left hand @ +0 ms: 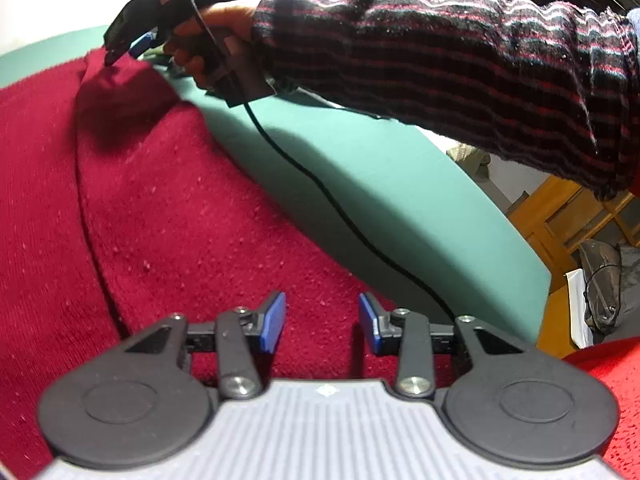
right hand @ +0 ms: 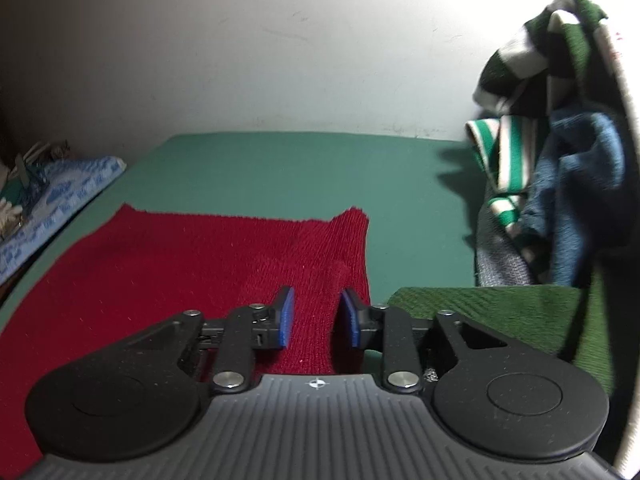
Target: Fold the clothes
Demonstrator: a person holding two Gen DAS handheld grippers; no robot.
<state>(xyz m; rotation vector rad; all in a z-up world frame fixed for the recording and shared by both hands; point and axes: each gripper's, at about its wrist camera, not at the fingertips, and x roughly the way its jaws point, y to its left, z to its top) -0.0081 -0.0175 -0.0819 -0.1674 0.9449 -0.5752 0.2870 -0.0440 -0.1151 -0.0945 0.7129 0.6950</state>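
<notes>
one red knit sweater (left hand: 168, 216) lies spread flat on the green table cover (left hand: 380, 184), its ribbed weave flecked with pale lint; a long seam curves down its left part in the left wrist view. in the right wrist view the same sweater (right hand: 168, 272) shows as a broad flat panel with one raised corner at its far right edge.

two grippers are in use. the left gripper (left hand: 322, 322) hovers over the sweater's near part with its two blue pads spread apart and nothing between them. the right gripper (right hand: 316, 320) also has its jaws spread, with a strip of the sweater's right edge lying between and below the blue pads; from the left wrist view its black fingertips (left hand: 114, 50) touch down on a raised fold of red cloth. one hand (left hand: 212, 40) holds that gripper, in a sleeve (left hand: 440, 60) of fuzzy black knit with thin red and white stripes. one black cable (left hand: 332, 200) trails from it across the table.

to the right, one pile of clothes (right hand: 552, 152) holds a green-and-white striped piece, a blue knit and a grey knit, with one dark green knit garment (right hand: 500, 316) lying flat just beside the sweater. at far left lies one blue-and-white patterned cloth (right hand: 60, 196).
</notes>
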